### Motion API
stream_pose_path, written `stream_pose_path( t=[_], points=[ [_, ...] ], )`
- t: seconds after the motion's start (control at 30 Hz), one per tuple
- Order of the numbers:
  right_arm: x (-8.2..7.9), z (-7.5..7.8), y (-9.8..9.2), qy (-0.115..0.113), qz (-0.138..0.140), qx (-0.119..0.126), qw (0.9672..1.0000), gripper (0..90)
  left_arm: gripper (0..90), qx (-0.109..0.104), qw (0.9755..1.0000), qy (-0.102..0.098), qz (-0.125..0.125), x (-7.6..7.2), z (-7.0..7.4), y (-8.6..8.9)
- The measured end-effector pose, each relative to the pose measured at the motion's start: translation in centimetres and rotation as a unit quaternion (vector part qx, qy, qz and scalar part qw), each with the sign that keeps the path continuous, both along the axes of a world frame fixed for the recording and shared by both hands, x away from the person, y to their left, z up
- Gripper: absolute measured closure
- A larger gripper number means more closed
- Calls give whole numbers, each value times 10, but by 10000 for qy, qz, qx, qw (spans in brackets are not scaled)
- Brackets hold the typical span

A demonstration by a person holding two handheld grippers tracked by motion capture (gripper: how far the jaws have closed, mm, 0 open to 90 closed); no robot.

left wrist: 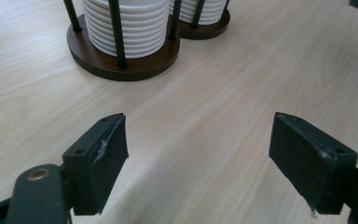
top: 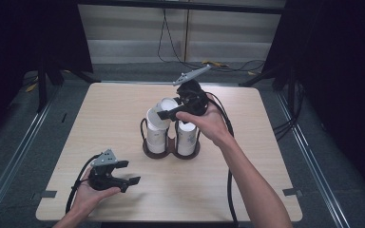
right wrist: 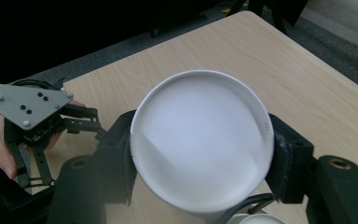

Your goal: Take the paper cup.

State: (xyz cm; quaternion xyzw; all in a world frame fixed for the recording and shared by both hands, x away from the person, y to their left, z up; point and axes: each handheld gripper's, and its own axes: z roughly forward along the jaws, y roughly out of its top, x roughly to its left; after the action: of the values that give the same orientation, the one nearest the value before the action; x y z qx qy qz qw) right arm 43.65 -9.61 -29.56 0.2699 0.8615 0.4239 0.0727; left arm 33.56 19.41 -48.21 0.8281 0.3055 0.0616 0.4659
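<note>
A dark wooden cup holder [top: 171,153] with thin black posts stands mid-table and carries two stacks of white paper cups [top: 187,137]. My right gripper [top: 165,114] is shut on one white paper cup [top: 158,118], held tilted just above the left stack [top: 156,141]. In the right gripper view this cup [right wrist: 200,140] faces the camera as a round white disc, squeezed between both black pads of my right gripper [right wrist: 200,161]. My left gripper [top: 129,172] rests in a hand near the table's front left, open with nothing in it. In the left gripper view the left gripper [left wrist: 198,158] has bare tabletop between its pads and the holder [left wrist: 121,65] ahead.
The light wooden table [top: 247,142] ends in dark floor with metal rails on both sides. Cables trail from each gripper and lie along the far wall. The right forearm crosses the table's right half toward the holder.
</note>
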Motion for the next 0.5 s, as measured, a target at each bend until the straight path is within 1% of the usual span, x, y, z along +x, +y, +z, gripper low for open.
stream_pose_path(
  t=[0.03, 0.1, 0.2, 0.27, 0.3, 0.43, 0.47, 0.5],
  points=[
    [-1, -2, -2, -13, 21, 30, 10000, 370, 219, -16, 9999, -105, 49, 0, 1, 1],
    [-5, -3, -5, -30, 5, 106, 9999, 370, 224, -149, 9996, -199, 130, 1, 2, 2],
    [-11, -1, -8, -98, 38, 232, 9997, 370, 224, -316, 9993, -143, 138, 3, 4, 2],
    [-15, 0, -11, -130, 49, 249, 9996, 370, 222, -393, 9990, -161, 160, 3, 5, 2],
    [-16, 1, -12, -126, 47, 264, 9996, 370, 215, -436, 9988, -122, 177, 3, 6, 2],
    [-23, -2, -17, -107, 61, 278, 9995, 370, 246, -513, 9986, 33, 100, 5, 11, 2],
    [-24, -4, -18, -90, 63, 310, 9995, 370, 266, -525, 9986, 33, 18, 5, 12, 2],
    [-25, -6, -19, -77, 63, 357, 9993, 370, 272, -550, 9985, 0, 59, 5, 14, 2]
  ],
)
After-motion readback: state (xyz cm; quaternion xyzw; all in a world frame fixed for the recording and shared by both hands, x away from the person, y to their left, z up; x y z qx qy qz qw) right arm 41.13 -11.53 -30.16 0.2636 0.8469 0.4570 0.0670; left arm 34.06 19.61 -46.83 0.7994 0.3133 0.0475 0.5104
